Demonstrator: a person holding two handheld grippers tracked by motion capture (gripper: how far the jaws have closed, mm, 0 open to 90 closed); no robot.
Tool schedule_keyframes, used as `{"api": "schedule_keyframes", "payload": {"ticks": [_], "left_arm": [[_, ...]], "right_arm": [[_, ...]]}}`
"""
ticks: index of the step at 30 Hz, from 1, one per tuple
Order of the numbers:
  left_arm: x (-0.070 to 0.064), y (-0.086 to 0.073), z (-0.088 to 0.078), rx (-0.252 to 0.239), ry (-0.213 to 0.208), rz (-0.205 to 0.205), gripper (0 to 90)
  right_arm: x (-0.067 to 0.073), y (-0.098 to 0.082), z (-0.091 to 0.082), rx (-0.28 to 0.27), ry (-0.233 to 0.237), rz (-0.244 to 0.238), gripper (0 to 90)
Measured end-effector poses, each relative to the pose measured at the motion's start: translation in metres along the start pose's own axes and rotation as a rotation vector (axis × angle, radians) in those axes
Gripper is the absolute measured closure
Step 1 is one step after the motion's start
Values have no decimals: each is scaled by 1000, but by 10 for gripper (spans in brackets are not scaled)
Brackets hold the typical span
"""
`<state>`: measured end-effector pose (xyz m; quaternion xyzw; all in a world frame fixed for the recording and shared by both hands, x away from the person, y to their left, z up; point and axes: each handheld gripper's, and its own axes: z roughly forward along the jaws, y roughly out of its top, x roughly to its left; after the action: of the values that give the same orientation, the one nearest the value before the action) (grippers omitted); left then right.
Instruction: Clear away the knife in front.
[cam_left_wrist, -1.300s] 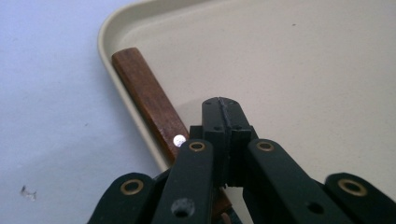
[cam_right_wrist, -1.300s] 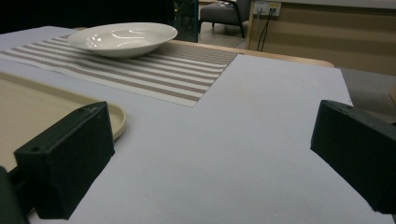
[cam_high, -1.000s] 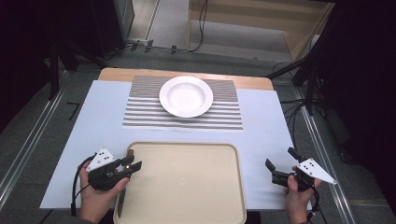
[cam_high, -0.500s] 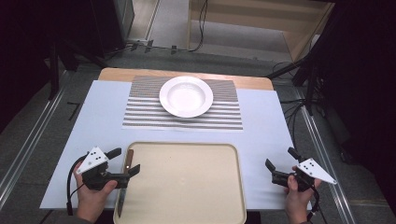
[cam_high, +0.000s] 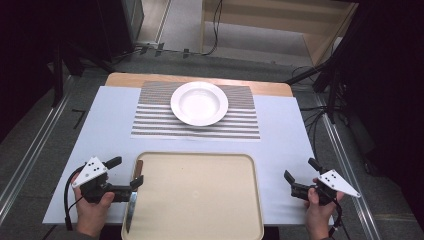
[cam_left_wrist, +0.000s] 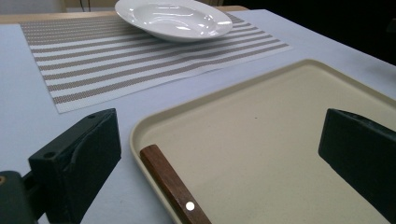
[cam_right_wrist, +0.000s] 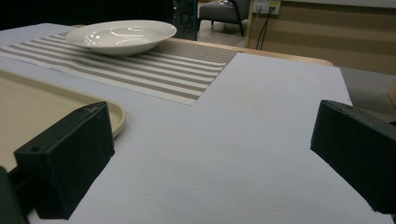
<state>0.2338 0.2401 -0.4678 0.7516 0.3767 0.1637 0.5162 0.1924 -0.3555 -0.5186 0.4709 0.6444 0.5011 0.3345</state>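
Now the left gripper (cam_high: 124, 173), jaws released, sits farther left, exposing a knife (cam_high: 133, 194) along the tray (cam_high: 200, 220)'s left edge; the right gripper (cam_high: 301, 176) stays released over the white table (cam_high: 280, 130).

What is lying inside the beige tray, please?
Inside the beige tray, a knife with a wooden handle lies along its left edge, between the open jaws of the left gripper. One jaw covers part of the knife.

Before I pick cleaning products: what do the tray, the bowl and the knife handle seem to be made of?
Tray: probably plastic, matte cream, with a smooth moulded rim.
Bowl: likely glazed ceramic, white and glossy with sharp highlights.
Knife handle: appears to be wood, reddish-brown with a faint grain and a metal rivet; a wood-look plastic can't be ruled out.
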Motion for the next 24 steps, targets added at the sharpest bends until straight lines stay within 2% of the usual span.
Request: {"api": "schedule_keyframes", "payload": {"ticks": [12, 24], "left_arm": [[18, -2, -13, -19, 52, -12, 0], [36, -4, -24, -15, 96, -9, 0]], "right_arm": [[0, 0, 0, 0, 1, 2, 0], [0, 0, 0, 0, 1, 2, 0]]}}
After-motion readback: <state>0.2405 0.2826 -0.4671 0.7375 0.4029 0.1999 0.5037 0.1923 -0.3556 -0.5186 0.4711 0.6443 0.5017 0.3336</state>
